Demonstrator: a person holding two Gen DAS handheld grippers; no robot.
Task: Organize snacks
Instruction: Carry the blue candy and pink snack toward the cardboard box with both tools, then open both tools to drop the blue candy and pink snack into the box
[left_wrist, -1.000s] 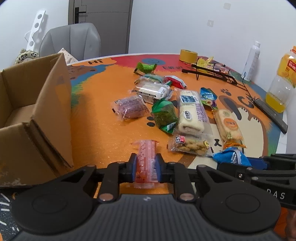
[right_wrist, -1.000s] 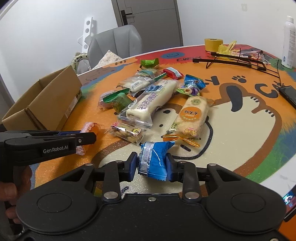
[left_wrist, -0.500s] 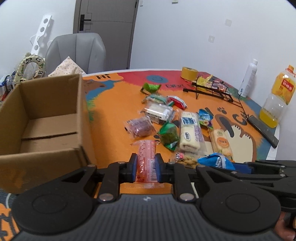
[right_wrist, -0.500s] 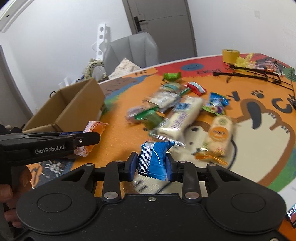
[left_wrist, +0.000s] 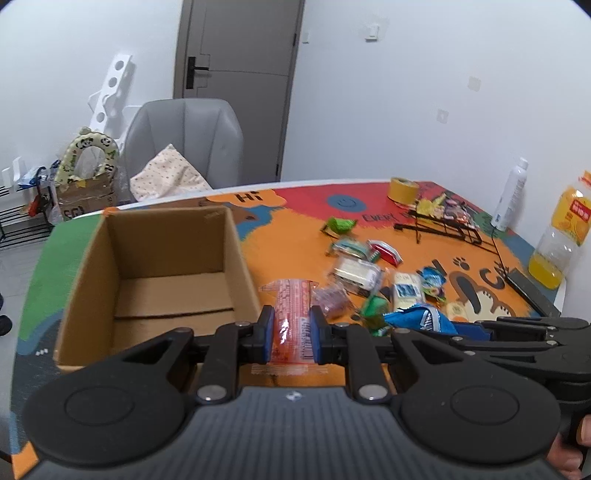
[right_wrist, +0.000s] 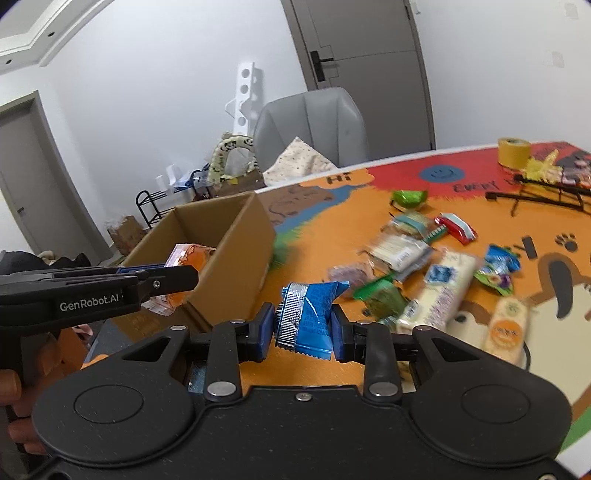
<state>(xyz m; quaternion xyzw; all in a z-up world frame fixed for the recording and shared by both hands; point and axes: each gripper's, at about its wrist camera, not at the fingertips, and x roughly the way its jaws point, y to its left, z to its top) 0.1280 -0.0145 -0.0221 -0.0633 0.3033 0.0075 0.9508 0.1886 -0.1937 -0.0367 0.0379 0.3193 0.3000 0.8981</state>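
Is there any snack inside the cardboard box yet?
No: in the left wrist view the cardboard box shows only its bare brown floor, with no packet lying in it.

A grey chair (left_wrist: 184, 144) stands behind the table (left_wrist: 295, 229), a dotted cushion (left_wrist: 166, 177) on its seat. A tape roll (left_wrist: 402, 189) sits by a black wire rack (left_wrist: 439, 227). A white bottle (left_wrist: 511, 195) and a juice bottle (left_wrist: 561, 236) stand at the table's right edge, before a grey door (left_wrist: 240, 74)
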